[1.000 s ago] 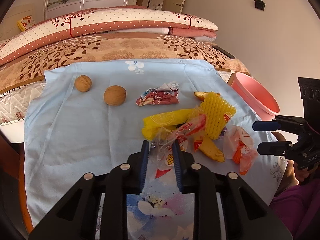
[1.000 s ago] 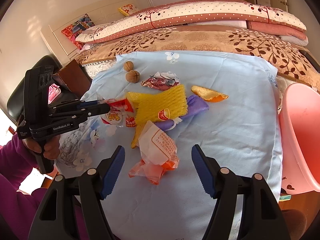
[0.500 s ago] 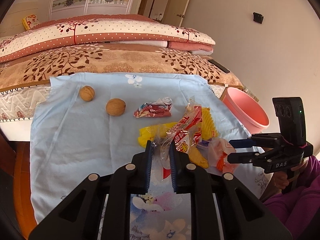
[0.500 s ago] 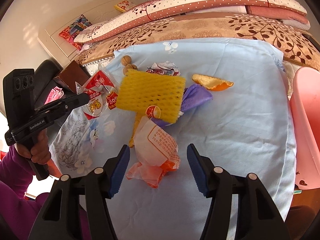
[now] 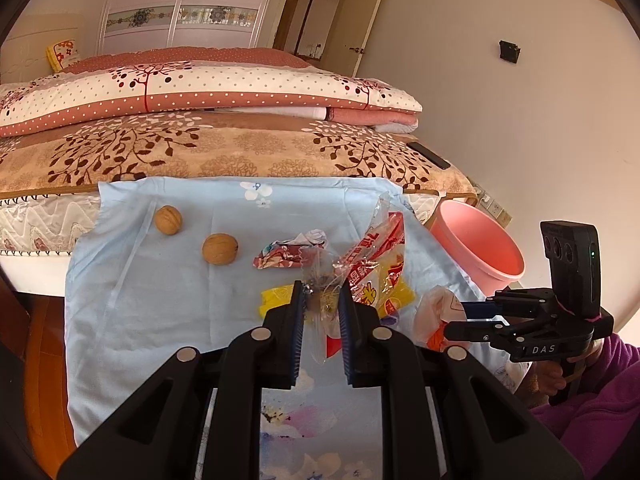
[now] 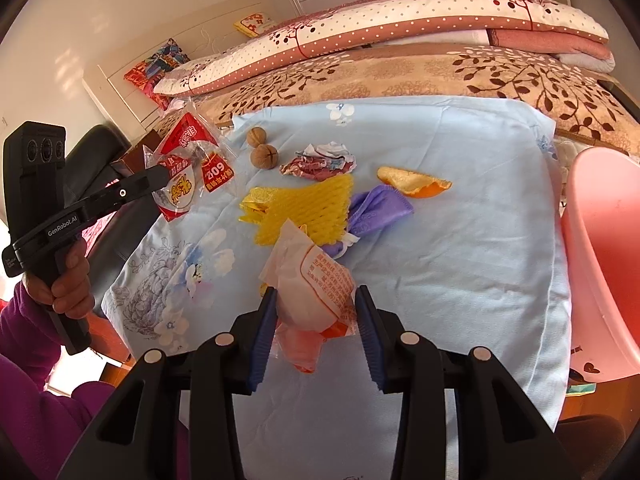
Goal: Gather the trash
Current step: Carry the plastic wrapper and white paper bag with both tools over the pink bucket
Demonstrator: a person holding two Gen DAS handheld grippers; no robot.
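Observation:
My left gripper (image 5: 322, 297) is shut on a clear and red snack bag (image 5: 376, 268) and holds it up above the blue cloth (image 5: 160, 300). The right wrist view shows that bag (image 6: 188, 160) hanging from the left gripper (image 6: 160, 174) at the left. My right gripper (image 6: 316, 294) is closing on a white and orange wrapper (image 6: 316, 276) that bulges up between its pads, both touching it. Behind it lie a yellow foam net (image 6: 308, 212), a purple wrapper (image 6: 378, 210), an orange peel (image 6: 412, 182) and a crumpled red and white wrapper (image 6: 320, 162).
A pink bin (image 6: 608, 260) stands off the right edge of the cloth, seen also as the bin (image 5: 480, 252) in the left wrist view. Two walnuts (image 5: 169, 220) (image 5: 220, 249) lie at the far left. Folded quilts (image 5: 200, 92) are stacked behind.
My left gripper has risen with the snack bag, lifting it off the pile. The right gripper's fingers have come in from wide apart to both sides of the white and orange wrapper.

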